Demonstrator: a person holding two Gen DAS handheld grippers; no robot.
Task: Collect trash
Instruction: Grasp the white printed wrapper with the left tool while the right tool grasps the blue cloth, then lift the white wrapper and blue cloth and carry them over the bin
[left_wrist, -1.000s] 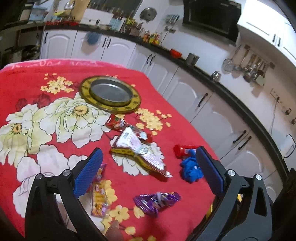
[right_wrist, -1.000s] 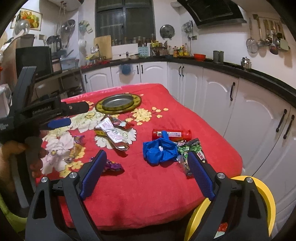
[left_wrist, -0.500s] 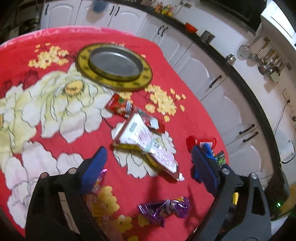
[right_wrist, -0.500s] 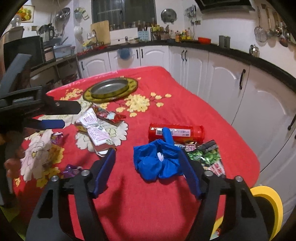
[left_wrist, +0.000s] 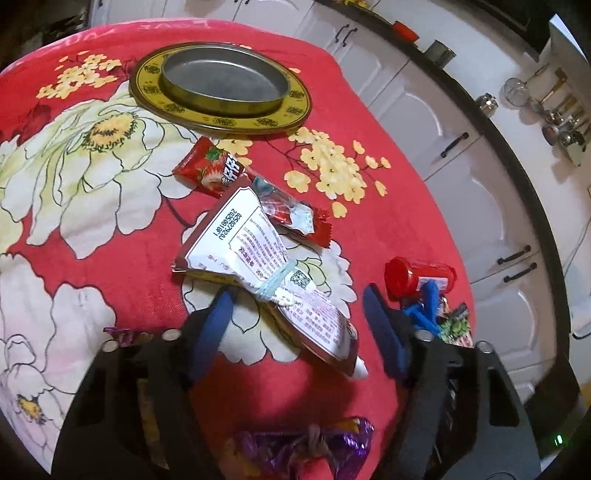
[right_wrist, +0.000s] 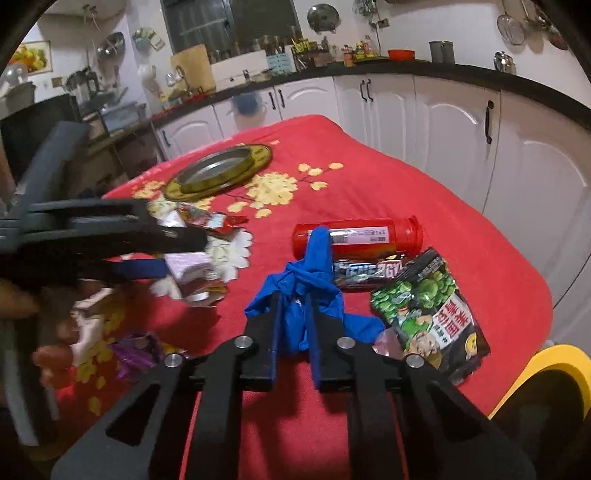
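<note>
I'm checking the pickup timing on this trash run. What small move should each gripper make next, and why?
Probably lift the right gripper: its closing jaws already pinch the crumpled blue glove on the red cloth. The left gripper should likely finish closing first, since the white banded pouch lies between its jaws with gaps showing on both sides.

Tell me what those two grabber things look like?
Both look alike. The left gripper has a chunky black plastic frame with two arms, silver round bolts, and flat blue pads on the inside of its fingers. The right gripper is the same: black frame, silver bolts, blue pads. No cables or writing show on them, and no sleeve is visible.
</note>
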